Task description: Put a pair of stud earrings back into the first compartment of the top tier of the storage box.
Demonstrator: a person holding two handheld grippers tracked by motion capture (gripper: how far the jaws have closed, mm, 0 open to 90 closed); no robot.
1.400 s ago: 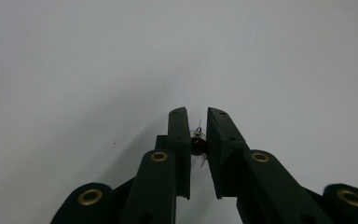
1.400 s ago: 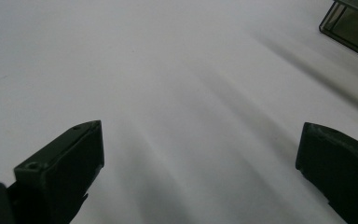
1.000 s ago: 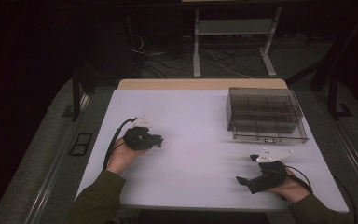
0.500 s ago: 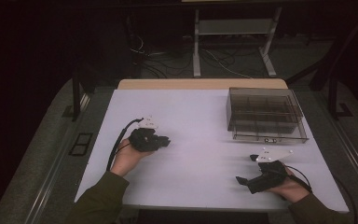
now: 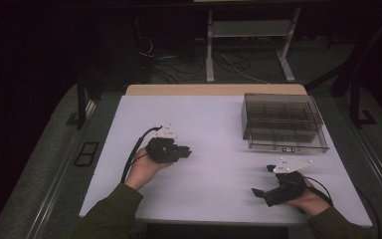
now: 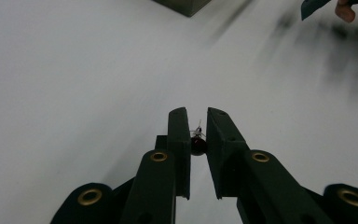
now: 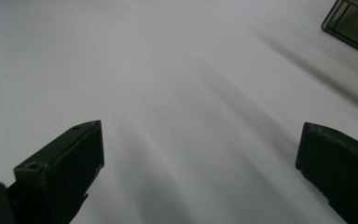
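A small dark bead (image 6: 198, 144) is pinched by the left gripper (image 5: 183, 151), now carried rightward; the right gripper (image 5: 262, 180) is held wide open, empty.

Left gripper (image 5: 185, 152): no lettering, brand or number legible on its body or black jaws; brass rivets only, unmarked
Small dark piece (image 6: 198, 144) between those jaws: no marking legible; too small to read
Right gripper (image 5: 261, 180): grey plate bears pale dots, no characters
Compartment box (image 5: 284, 122): clear walls, no label; two tiny pale specks at its front edge, possibly print, too small to tell
Table (image 5: 219, 124): plain white surface; no text or sign
Background frame and cables: dark; nothing legible
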